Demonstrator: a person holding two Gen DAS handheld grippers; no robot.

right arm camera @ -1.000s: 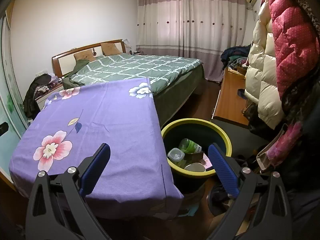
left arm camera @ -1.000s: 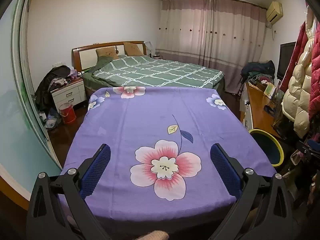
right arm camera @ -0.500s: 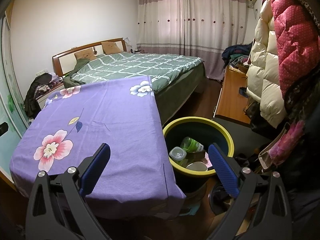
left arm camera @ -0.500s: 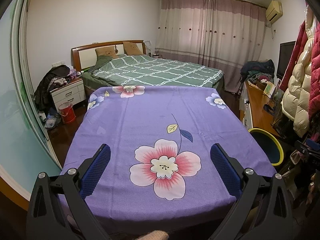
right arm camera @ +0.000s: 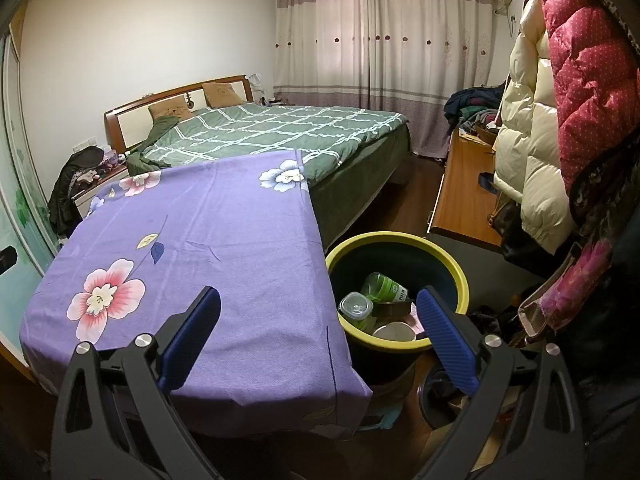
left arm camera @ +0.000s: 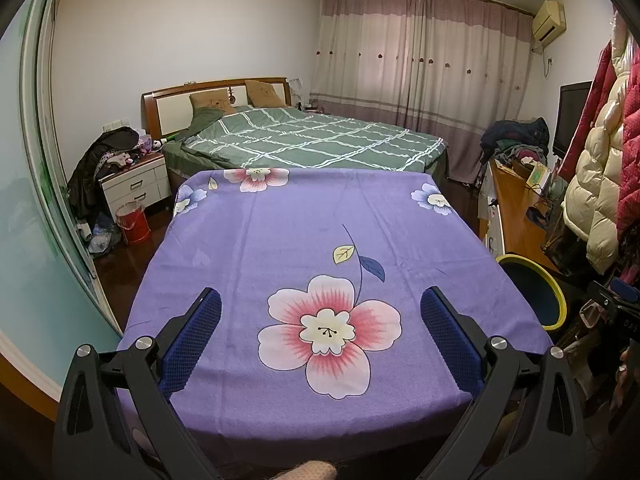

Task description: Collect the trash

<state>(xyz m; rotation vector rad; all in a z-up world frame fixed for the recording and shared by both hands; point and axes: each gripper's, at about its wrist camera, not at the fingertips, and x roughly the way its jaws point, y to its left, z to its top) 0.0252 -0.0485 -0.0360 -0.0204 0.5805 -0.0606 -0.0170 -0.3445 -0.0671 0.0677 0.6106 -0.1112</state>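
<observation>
Left wrist view looks across a table draped in a purple floral cloth (left arm camera: 304, 248), with the left gripper (left arm camera: 320, 320) held over the near edge, its blue-padded fingers (left arm camera: 192, 340) spread wide apart and nothing between them. Beyond the table stands a bed with a green checked cover (left arm camera: 312, 140), and a white nightstand (left arm camera: 134, 186) sits by the left wall. From the right wrist view, the right gripper (right arm camera: 318, 320) also has its fingers wide apart and empty, hanging over the table's right corner. Just beside that corner stands a dark bin with a yellow rim (right arm camera: 460, 276); inside lie a green plastic bottle (right arm camera: 384, 286), a clear lidded container (right arm camera: 356, 306) and a white cup (right arm camera: 394, 332).
</observation>
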